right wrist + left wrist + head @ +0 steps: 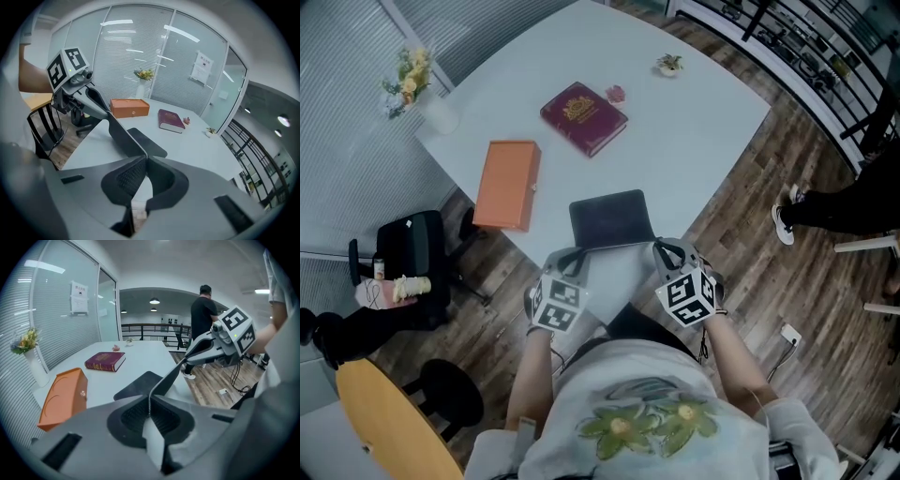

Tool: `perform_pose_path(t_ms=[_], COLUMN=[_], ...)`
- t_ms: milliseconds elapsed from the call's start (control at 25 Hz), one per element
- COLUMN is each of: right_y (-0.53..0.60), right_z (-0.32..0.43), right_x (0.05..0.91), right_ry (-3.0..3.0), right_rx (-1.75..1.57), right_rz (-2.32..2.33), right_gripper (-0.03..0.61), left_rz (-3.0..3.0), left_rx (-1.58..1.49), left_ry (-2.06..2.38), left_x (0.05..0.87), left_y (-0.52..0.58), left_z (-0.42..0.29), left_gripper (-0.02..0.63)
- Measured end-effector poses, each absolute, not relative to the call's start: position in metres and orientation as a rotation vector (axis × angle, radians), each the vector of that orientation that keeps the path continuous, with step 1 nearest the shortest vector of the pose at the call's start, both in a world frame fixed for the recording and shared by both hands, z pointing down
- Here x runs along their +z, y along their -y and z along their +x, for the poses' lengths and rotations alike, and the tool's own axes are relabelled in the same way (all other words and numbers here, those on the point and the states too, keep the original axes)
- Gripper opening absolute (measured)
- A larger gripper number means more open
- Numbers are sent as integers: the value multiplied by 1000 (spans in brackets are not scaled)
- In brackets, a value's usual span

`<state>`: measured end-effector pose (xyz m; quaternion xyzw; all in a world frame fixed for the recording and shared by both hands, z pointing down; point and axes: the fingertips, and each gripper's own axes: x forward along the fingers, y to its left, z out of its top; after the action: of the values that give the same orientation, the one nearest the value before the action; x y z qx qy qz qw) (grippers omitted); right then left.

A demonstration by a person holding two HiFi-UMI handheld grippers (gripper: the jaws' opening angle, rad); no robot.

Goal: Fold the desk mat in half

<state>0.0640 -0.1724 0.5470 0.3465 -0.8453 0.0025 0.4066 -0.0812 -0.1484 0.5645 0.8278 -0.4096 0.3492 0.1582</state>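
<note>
The dark desk mat (pixel 611 217) lies near the front edge of the white table (pixel 703 141). Its near edge is lifted off the tabletop and held at both corners. My left gripper (pixel 575 255) is shut on the mat's near left corner, and my right gripper (pixel 661 247) is shut on the near right corner. In the left gripper view the mat (pixel 140 385) rises as a thin sheet into the closed jaws of that gripper (pixel 149 404), and the right gripper (pixel 206 341) holds the far end. The right gripper view shows the mat (pixel 140 143) pinched the same way by the right gripper (pixel 144 159).
A dark red book (pixel 583 117) and an orange box (pixel 507 184) lie behind the mat. A vase of flowers (pixel 417 84) stands at the far left corner and a small plant (pixel 669 64) at the back. A black chair (pixel 412 248) stands left, a person (pixel 853 202) right.
</note>
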Motion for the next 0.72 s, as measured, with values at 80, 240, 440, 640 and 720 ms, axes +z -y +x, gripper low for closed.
perform_pose_path(t_ms=[80, 240, 440, 640, 720], right_y=[174, 178, 185, 194, 198], right_z=[63, 63, 60, 59, 59], right_x=[543, 536, 530, 524, 522], right_ry=[2147, 2163, 2176, 2183, 2186], right_rx=[22, 26, 1, -18, -21], right_rz=[887, 892, 874, 877, 879], right_gripper=[28, 28, 28, 28, 28], left_rz=[2376, 2383, 2390, 2403, 2403], left_rx=[975, 946, 895, 874, 860], left_ry=[1183, 1203, 1220, 1232, 1240], left_x=[561, 555, 546, 537, 534], left_y=[152, 157, 166, 177, 180], left_z=[-82, -84, -87, -87, -87], left_gripper=[18, 18, 18, 18, 18])
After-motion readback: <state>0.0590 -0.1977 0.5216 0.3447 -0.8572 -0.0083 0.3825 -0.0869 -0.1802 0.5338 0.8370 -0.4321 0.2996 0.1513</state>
